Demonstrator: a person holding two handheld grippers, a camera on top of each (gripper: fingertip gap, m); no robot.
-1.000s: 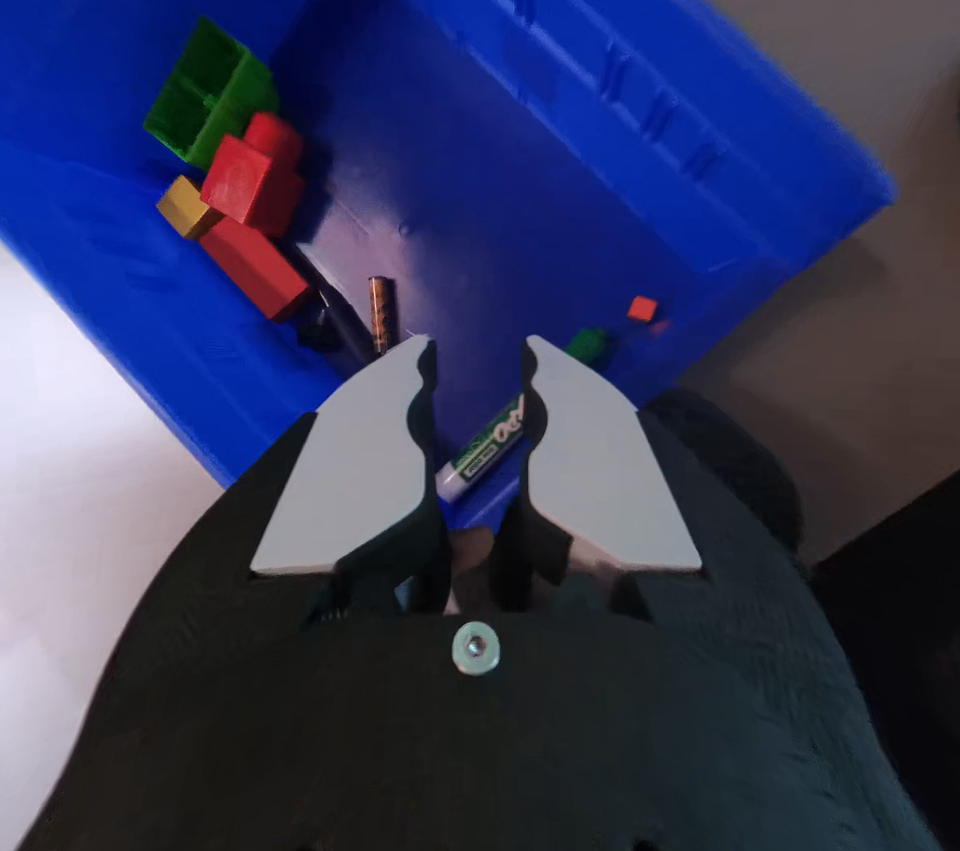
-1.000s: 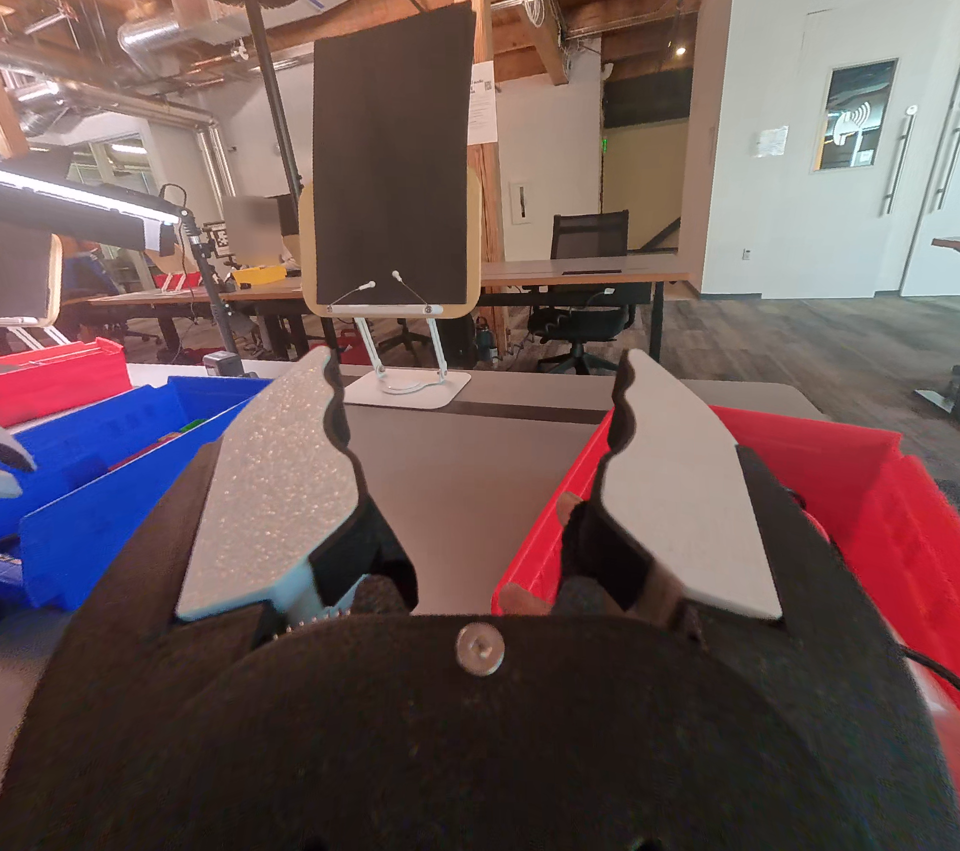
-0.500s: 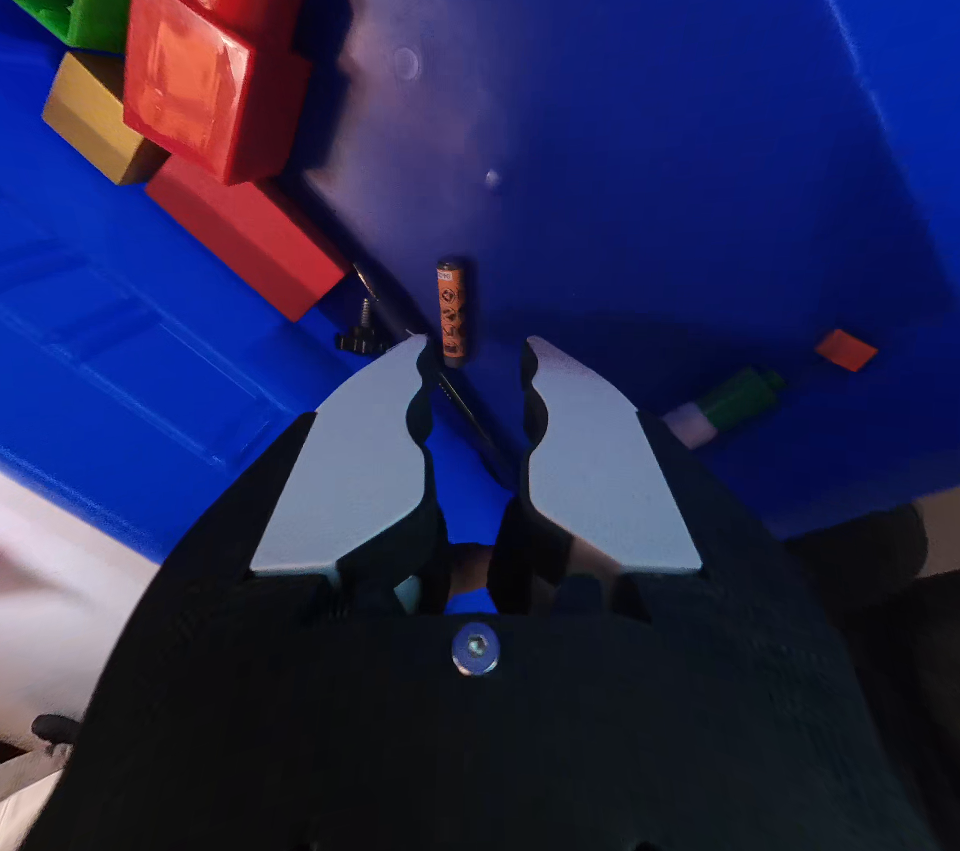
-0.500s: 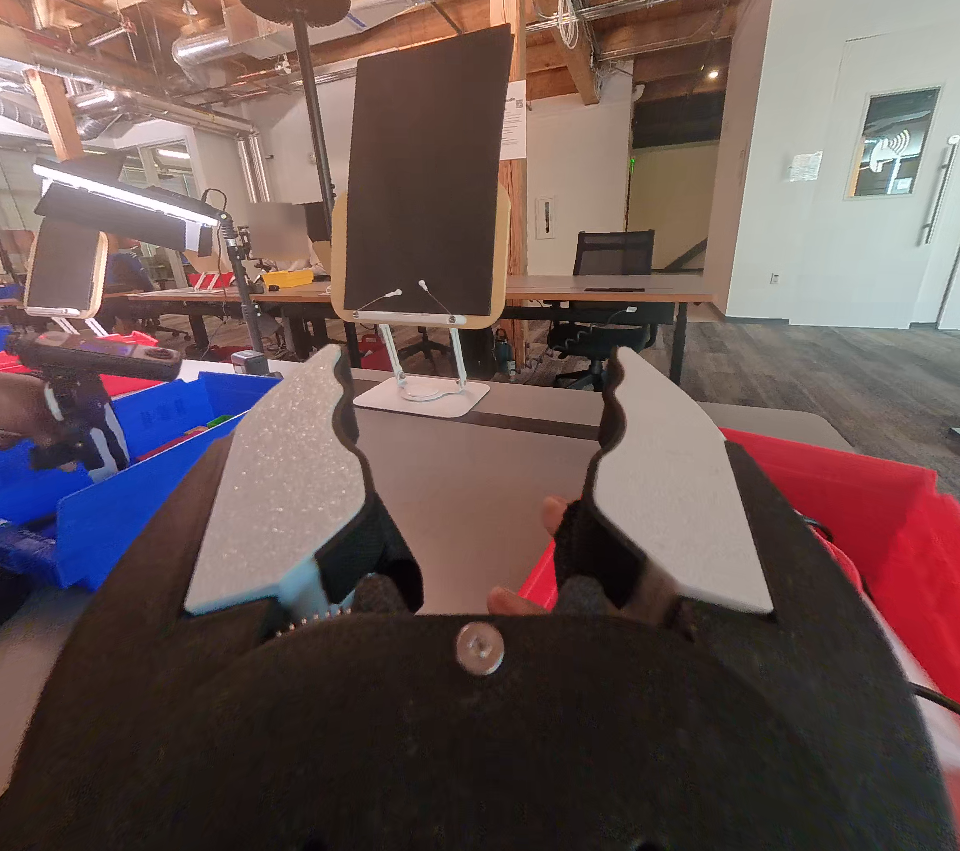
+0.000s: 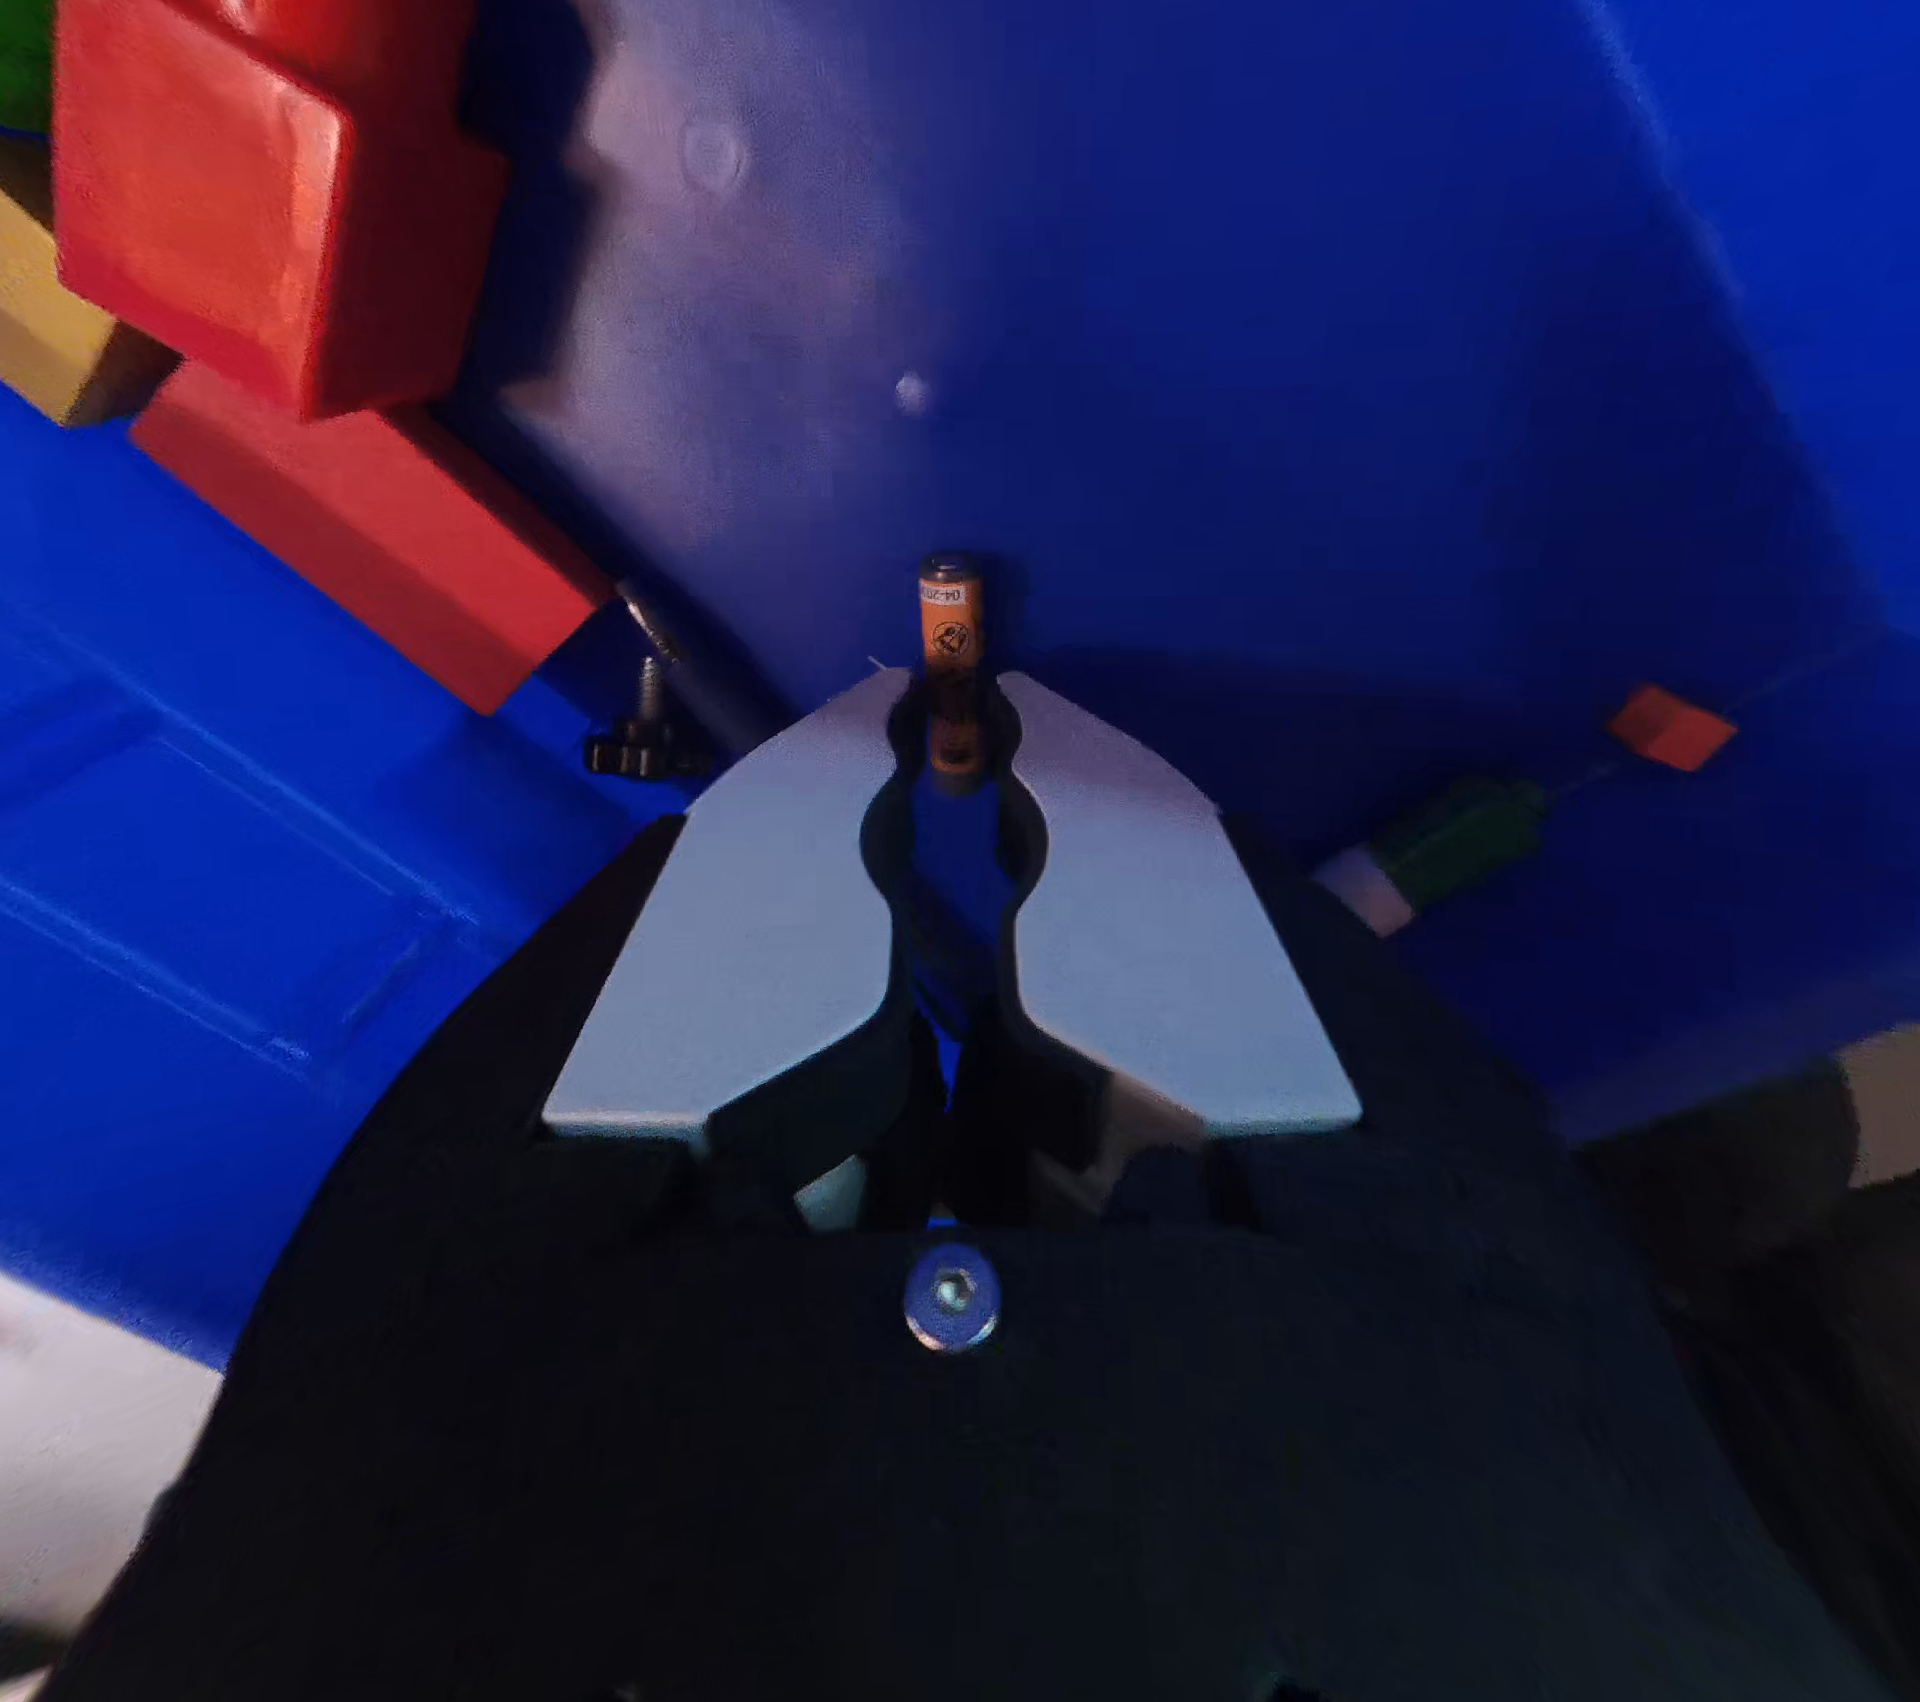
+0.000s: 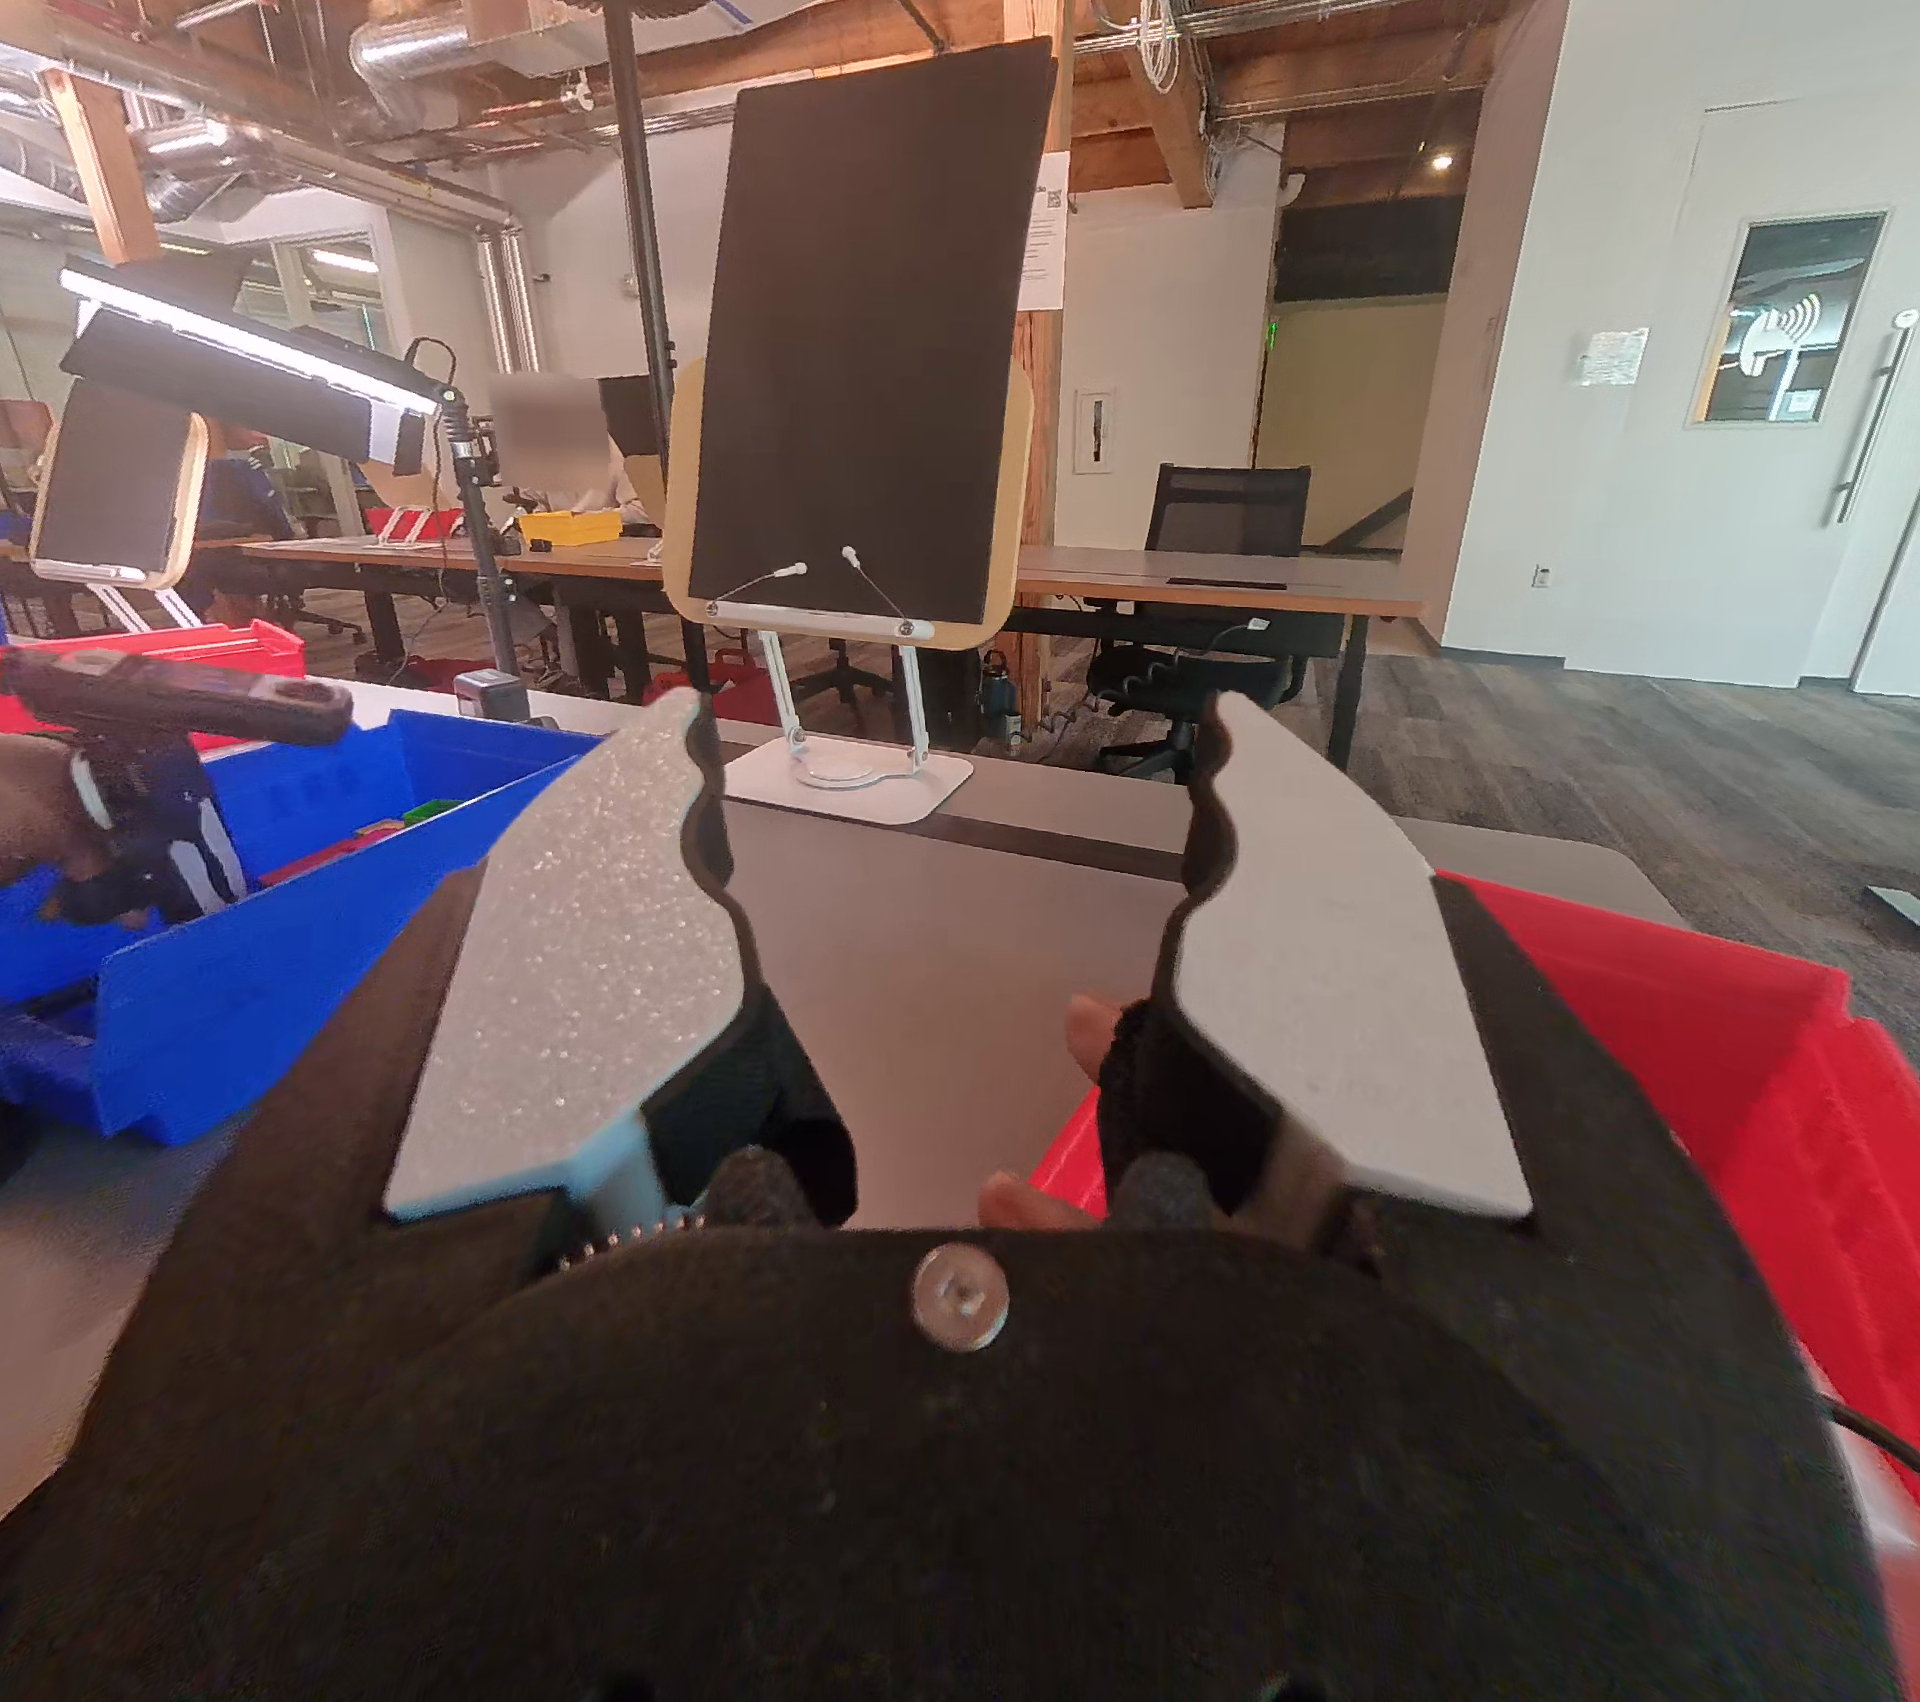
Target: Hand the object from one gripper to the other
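Observation:
In the left wrist view my left gripper [image 5: 951, 702] is deep inside the blue bin [image 5: 1351, 198], its fingertips closed around a small orange battery [image 5: 951, 613] that sticks out ahead of them at the bin floor. In the right wrist view my right gripper [image 6: 956, 717] is open and empty, held above the grey table [image 6: 935, 904] between the blue bin [image 6: 208, 1008] and a red bin [image 6: 1714, 1029]. The left gripper [image 6: 156, 811] shows there at far left, reaching down into the blue bin.
Red blocks [image 5: 239, 198], a tan block [image 5: 42, 322], a black screw [image 5: 644, 748], a green-capped marker [image 5: 1455, 831] and a small orange cube [image 5: 1668, 727] lie in the blue bin. A tablet on a stand [image 6: 862, 426] is at the table's far edge. Spacing between my two grippers at the tips: around 55 cm. My left gripper's tips are some 5 cm from the black screw [image 5: 644, 748].
My left gripper went deeper into the bin, moved over the battery and closed on it. My right gripper stayed open and drifted slightly, bringing the left gripper into its view.

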